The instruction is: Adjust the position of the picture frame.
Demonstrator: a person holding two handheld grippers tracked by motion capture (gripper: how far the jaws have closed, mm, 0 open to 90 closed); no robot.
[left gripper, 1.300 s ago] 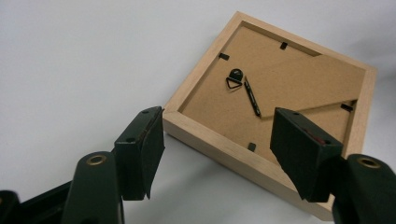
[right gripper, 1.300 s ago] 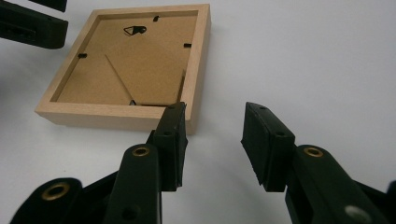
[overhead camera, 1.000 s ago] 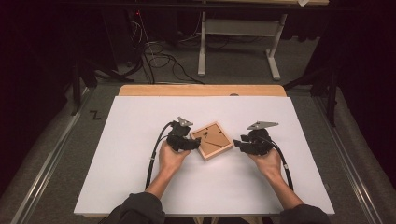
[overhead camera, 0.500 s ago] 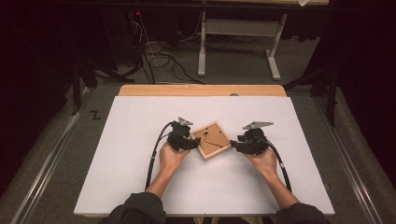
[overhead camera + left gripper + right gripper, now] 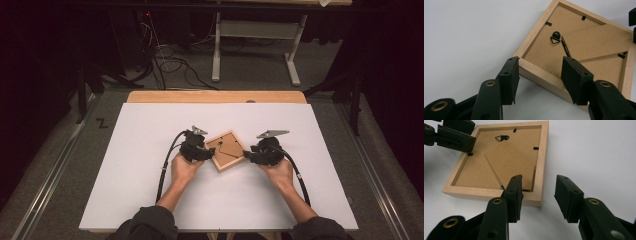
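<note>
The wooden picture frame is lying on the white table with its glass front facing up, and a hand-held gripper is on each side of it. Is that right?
Not quite. The wooden picture frame lies back side up: the left gripper view shows its brown backing board with the small hanger and retaining clips. The rest holds: it lies on the white table, with the left hand-held gripper and right hand-held gripper on either side.

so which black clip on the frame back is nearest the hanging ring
The clip on the upper-left rail in the left gripper view, just beside the hanging ring; the others sit farther along other rails.
</note>
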